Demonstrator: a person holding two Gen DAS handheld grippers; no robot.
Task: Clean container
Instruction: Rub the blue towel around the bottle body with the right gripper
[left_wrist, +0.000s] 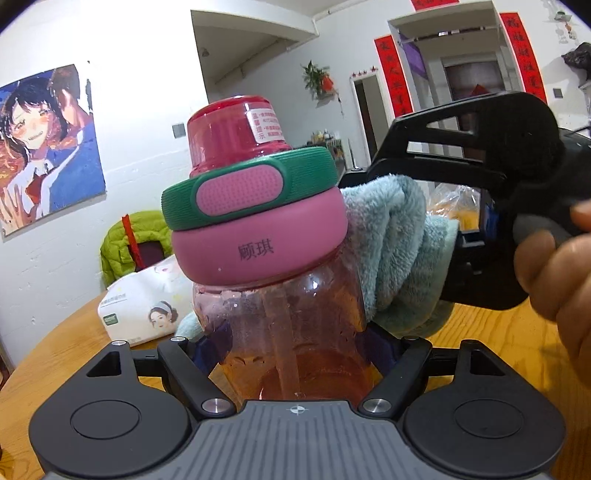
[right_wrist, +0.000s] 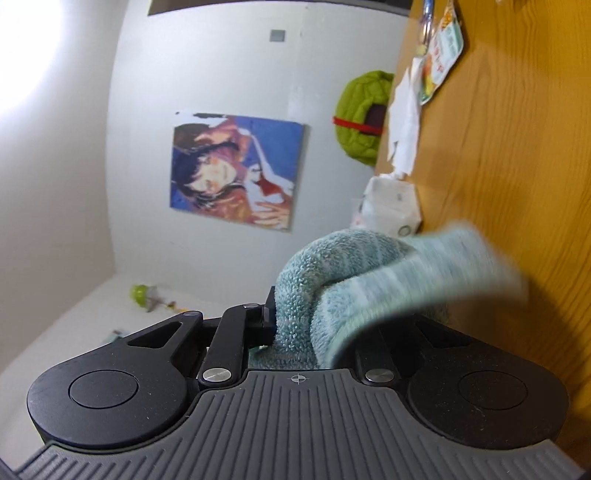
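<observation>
Right now my pink water bottle (left_wrist: 288, 325) stands upright on the wooden worktop (left_wrist: 491, 354), directly ahead of my left gripper (left_wrist: 291, 354), whose fingers are clamped on its clear lower body from both sides. Amber liquid fills the lower part of the bottle, and a straw runs down through it. Above the body sits a pink collar printed with two characters, then a green ring with a pink oval button, then a translucent red cap (left_wrist: 236, 133) with a white label.

Against the bottle's right side, just under the collar, presses a light blue towel (left_wrist: 399, 251). My right gripper (left_wrist: 469, 173) holds that towel; from the left wrist view I see its black body and part of the hand (left_wrist: 557, 266) around it. In the right wrist view the scene is rolled sideways, the towel (right_wrist: 332, 295) bunches out of the gripper's mouth (right_wrist: 295, 332), and the fingers are drawn together, pinching the cloth; one flap of it is blurred.

Farther out, a white tissue pack (left_wrist: 147, 299) lies on the worktop left of the bottle, a lime green padded jacket (left_wrist: 129, 240) hangs beyond the edge, and an anime poster (left_wrist: 48, 147) is on the white wall.
</observation>
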